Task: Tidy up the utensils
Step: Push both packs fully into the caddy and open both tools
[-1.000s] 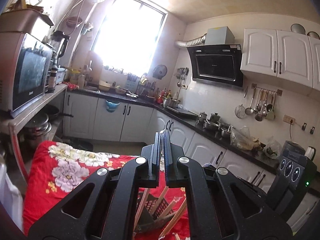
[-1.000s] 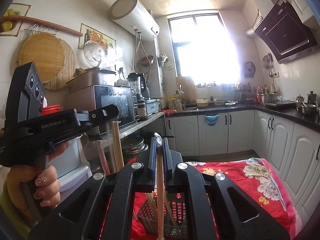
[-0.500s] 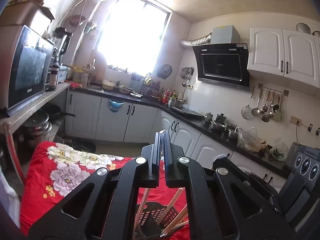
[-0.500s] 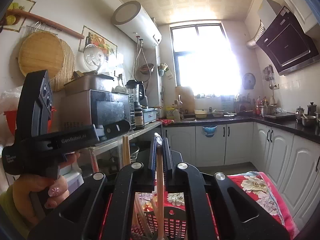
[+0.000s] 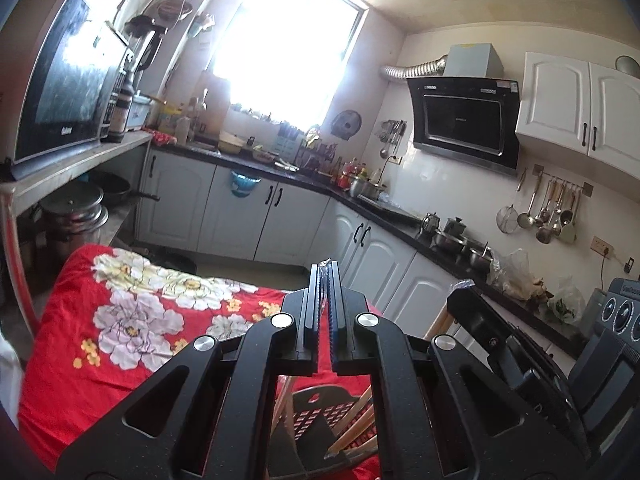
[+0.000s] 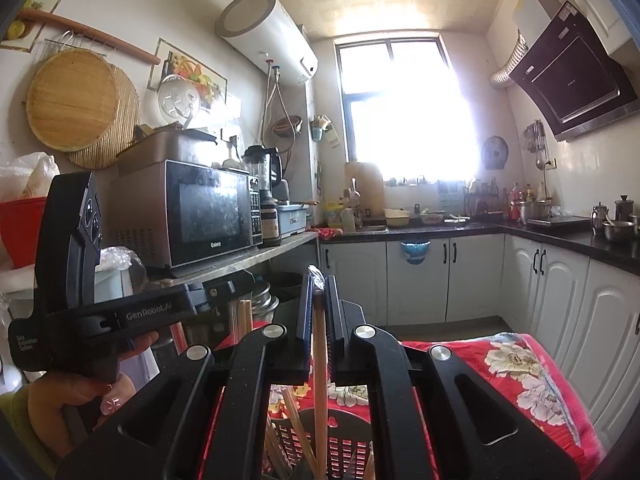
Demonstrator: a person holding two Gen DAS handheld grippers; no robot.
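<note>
My right claw [image 6: 318, 280] pinches one upright wooden chopstick [image 6: 319, 364] over the dark slotted utensil basket [image 6: 348, 446] on the red floral cloth [image 6: 516, 364], my left claw [image 5: 325, 268] clamped tight just above that basket, nothing seen between its pads.

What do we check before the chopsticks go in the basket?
1. Right gripper jaws shut on the single chopstick: ok.
2. Single chopstick upright, its lower end pointing down into the black basket: ok.
3. Left gripper jaws shut on the hanging chopsticks: ok; they hang below its tip in the right wrist view.
4. Hanging chopsticks lined up over the basket: cannot tell; their lower ends are hidden behind the right gripper.
5. Basket resting on the red cloth: ok.
6. Room left among the stored chopsticks in the basket: cannot tell.
</note>
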